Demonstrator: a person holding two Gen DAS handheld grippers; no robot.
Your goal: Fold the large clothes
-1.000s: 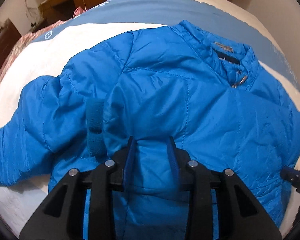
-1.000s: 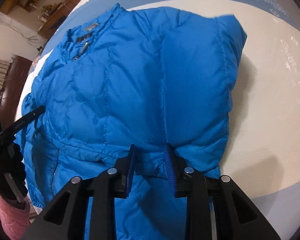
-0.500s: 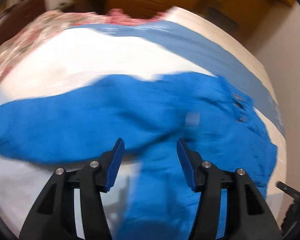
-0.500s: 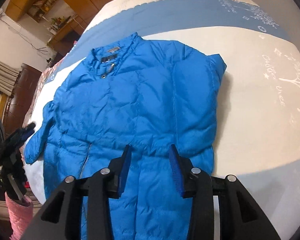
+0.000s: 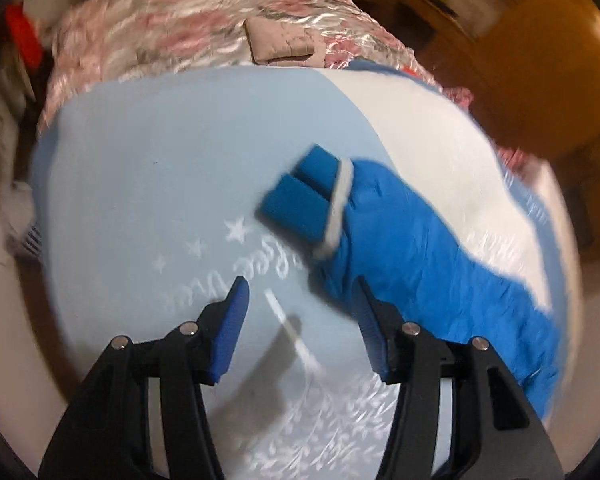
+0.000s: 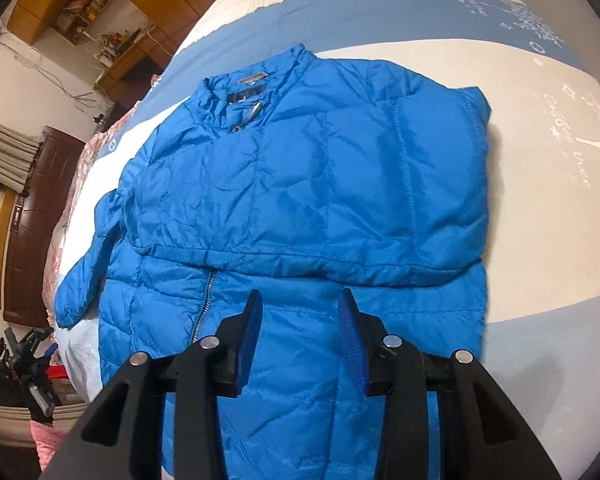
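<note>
Standing apart with nothing between them, the jaws of the left gripper (image 5: 300,312) now hover over pale blue bedsheet (image 5: 160,168) printed with white stars and unreadable script; a second ago they pinched the blue down jacket (image 6: 312,184). Right gripper (image 6: 300,312): jaws likewise parted, empty, above the hem. Jacket spread on the bed, right side folded in, left sleeve (image 5: 400,240) outstretched, collar label illegible.

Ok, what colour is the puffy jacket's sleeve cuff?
Blue knit cuff, with a white band behind it; clearest in the left wrist view.
</note>
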